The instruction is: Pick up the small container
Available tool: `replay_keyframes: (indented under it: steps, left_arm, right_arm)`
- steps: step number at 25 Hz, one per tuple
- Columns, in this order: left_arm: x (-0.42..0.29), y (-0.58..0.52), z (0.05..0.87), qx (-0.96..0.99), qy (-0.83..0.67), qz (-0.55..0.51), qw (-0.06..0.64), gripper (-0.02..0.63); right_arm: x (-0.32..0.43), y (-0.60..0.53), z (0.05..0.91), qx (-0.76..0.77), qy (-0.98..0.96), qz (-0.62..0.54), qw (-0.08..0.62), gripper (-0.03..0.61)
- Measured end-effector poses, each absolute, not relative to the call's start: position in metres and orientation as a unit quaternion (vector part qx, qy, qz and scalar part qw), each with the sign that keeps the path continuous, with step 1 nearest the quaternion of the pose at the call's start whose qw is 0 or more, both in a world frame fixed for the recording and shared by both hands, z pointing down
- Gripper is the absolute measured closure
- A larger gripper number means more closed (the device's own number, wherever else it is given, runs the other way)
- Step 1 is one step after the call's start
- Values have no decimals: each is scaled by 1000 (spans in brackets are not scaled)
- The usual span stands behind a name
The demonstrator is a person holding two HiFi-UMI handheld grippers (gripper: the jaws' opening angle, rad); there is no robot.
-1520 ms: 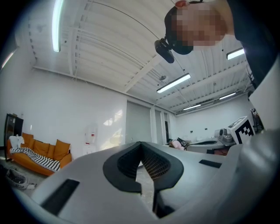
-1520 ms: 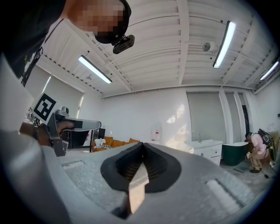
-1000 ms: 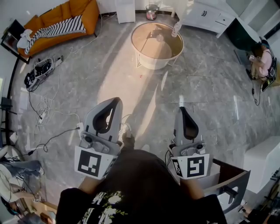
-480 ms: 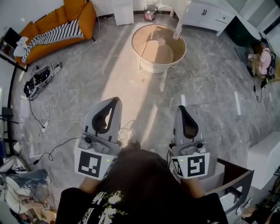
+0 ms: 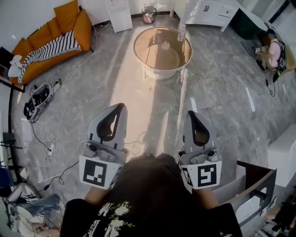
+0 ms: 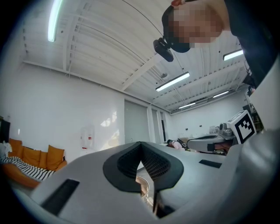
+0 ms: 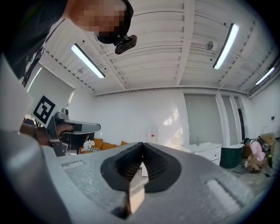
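Note:
A small white container [image 5: 165,45] stands on the round glass-topped table [image 5: 140,55] far ahead across the floor, with a slim bottle [image 5: 181,32] at the table's far edge. Both grippers are held out at waist height, well short of the table. In the head view my left gripper [image 5: 121,107] and my right gripper [image 5: 190,114] point forward, each shut with nothing held. The left gripper view shows the pads meeting at the tip of the left gripper [image 6: 141,143], with a sliver of the table [image 6: 144,187] below. The right gripper [image 7: 142,144] looks the same, shut and empty.
An orange sofa [image 5: 54,36] with a striped throw stands far left, and cables and devices [image 5: 39,96] lie on the grey floor. White cabinets [image 5: 210,11] and a bin [image 5: 149,14] line the back wall. A person [image 5: 270,50] sits far right. An open box [image 5: 253,184] is near right.
The floor and the cables have slid back under me and the table is a little nearer. Both grippers keep their place in the view and stay shut.

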State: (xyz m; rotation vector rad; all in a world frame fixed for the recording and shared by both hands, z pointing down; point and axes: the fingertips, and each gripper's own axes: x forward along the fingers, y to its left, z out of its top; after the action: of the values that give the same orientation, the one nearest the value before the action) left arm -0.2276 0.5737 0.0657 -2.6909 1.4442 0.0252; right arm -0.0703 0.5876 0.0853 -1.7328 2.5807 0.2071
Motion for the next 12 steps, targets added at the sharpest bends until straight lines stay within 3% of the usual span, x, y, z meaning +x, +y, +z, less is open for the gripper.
replay_keyframes:
  steps: [12]
  left_arm:
    - [-225, 539, 84, -892, 450, 8, 26, 612]
  right_arm:
    - [-65, 561, 101, -582, 812, 49, 1, 583]
